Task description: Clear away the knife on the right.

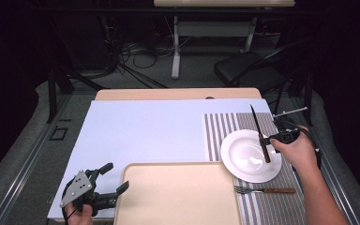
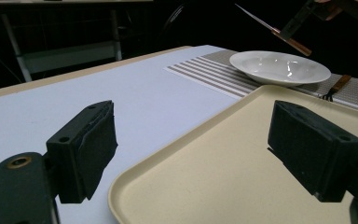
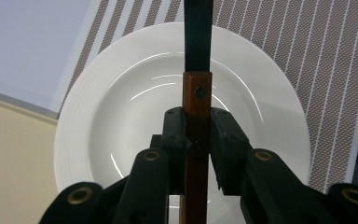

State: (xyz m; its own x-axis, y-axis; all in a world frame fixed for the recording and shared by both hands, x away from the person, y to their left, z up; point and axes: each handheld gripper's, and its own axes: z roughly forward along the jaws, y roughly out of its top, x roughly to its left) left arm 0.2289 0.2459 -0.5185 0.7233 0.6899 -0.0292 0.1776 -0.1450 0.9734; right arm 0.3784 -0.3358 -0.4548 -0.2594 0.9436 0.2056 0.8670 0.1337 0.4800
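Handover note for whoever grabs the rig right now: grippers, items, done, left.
Right gripper: shut on the knife at its wooden handle, held above the white plate.
Left gripper: open, nothing held, jaws either side of the beige tray corner.
Fork: on the striped placemat, near side of the plate.
Done: knife picked up.
Left: probably set the knife down; the destination isn't evident.
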